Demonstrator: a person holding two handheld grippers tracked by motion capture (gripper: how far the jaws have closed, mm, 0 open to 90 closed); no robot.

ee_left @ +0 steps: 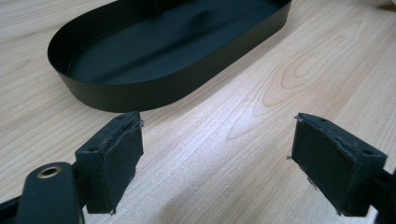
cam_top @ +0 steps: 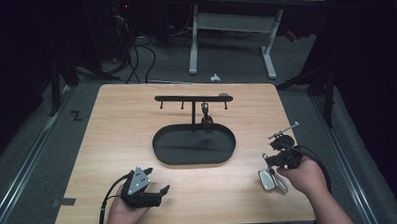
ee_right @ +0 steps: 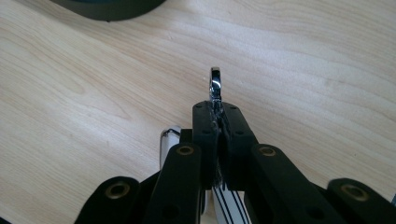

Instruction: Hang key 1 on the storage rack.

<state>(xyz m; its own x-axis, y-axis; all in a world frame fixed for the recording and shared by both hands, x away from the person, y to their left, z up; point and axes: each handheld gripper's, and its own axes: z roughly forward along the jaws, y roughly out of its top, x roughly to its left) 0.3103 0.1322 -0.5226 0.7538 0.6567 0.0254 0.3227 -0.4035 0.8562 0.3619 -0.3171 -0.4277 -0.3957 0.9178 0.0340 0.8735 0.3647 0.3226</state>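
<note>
Keychain (ee_right: pixel 215 84): shiny metal ring, striped strap, silvery tag.

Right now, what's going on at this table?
A person works at a wooden table with a gripper in each hand. The right gripper is shut on the metal ring of a keychain near the table's right front corner. The left gripper rests open over bare wood, holding nothing. In the middle stands a black oval tray with a hook rack, where one item already hangs.
</note>
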